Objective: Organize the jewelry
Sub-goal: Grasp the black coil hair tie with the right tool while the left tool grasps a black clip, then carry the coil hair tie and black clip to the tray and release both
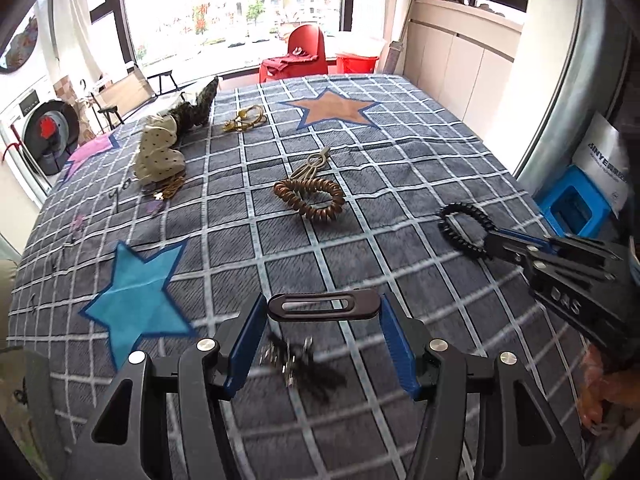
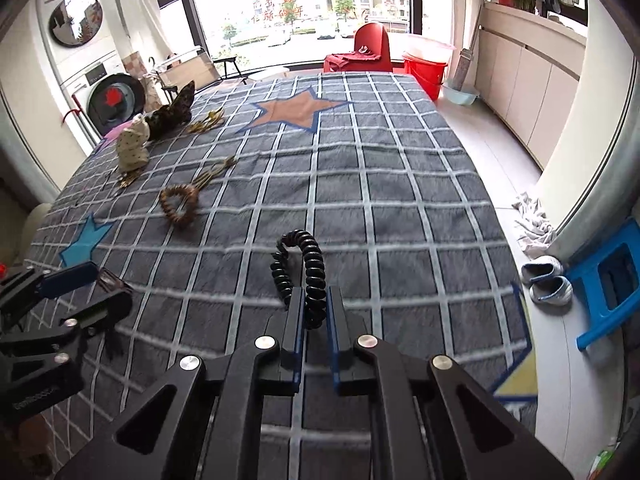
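A grey checked cloth (image 1: 360,184) with star patches covers the whole table and carries all the jewelry. The left gripper (image 1: 323,344) stands wide open above its near edge, and a black oval hair clip (image 1: 323,305) spans the gap between the blue fingertips; whether it touches the pads cannot be told. Below it, between the fingers, a blurred dark tasselled piece (image 1: 300,364) hangs or lies. The right gripper (image 2: 311,316) is nearly closed, pinching a black spiral hair tie (image 2: 304,268) whose loop rises ahead of the tips. From the left wrist view the same tie (image 1: 464,230) shows held clear of the cloth, well to the right. A brown spiral hair tie (image 1: 310,198) lies mid-table, touching a pale metal clip (image 1: 314,162) behind it. Farther left sit a cream dotted bow (image 1: 158,152) and a dark patterned bow (image 1: 196,110), with a gold chain (image 1: 245,118) beside them. Only the right wrist view shows the slippers (image 2: 546,278) on the floor and the blue stool (image 2: 612,280).
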{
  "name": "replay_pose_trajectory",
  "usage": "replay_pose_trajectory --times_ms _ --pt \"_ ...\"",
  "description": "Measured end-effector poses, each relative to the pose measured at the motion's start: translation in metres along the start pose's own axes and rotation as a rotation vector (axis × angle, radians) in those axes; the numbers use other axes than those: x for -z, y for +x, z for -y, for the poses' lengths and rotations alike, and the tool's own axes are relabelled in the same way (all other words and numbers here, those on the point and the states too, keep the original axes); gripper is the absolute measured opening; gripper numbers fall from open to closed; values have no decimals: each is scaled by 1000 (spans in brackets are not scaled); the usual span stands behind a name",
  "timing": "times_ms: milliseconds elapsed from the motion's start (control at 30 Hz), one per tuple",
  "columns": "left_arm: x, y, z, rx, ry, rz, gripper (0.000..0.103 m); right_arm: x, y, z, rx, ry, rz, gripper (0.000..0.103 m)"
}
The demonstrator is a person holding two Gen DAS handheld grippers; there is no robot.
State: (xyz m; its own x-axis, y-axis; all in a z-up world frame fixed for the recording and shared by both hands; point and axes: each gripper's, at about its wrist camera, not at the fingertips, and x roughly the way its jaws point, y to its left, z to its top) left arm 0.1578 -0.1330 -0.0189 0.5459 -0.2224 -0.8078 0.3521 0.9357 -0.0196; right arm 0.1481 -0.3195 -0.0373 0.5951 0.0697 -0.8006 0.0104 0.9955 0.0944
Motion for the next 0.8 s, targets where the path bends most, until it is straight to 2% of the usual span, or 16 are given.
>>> replay_pose_trajectory --times_ms 167,400,567,800 --pt "12 -23 -4 -5 4 14 60 -2 -3 8 -42 68 -10 11" --pt "32 -56 -14 -15 -14 21 60 6 -31 -11 -102 73 -1 11" --pt "52 -90 -23 -23 -25 41 60 17 -61 -40 -168 66 6 11" --pt "89 -135 -50 -54 -57 72 60 37 -97 -104 -272 13 6 11"
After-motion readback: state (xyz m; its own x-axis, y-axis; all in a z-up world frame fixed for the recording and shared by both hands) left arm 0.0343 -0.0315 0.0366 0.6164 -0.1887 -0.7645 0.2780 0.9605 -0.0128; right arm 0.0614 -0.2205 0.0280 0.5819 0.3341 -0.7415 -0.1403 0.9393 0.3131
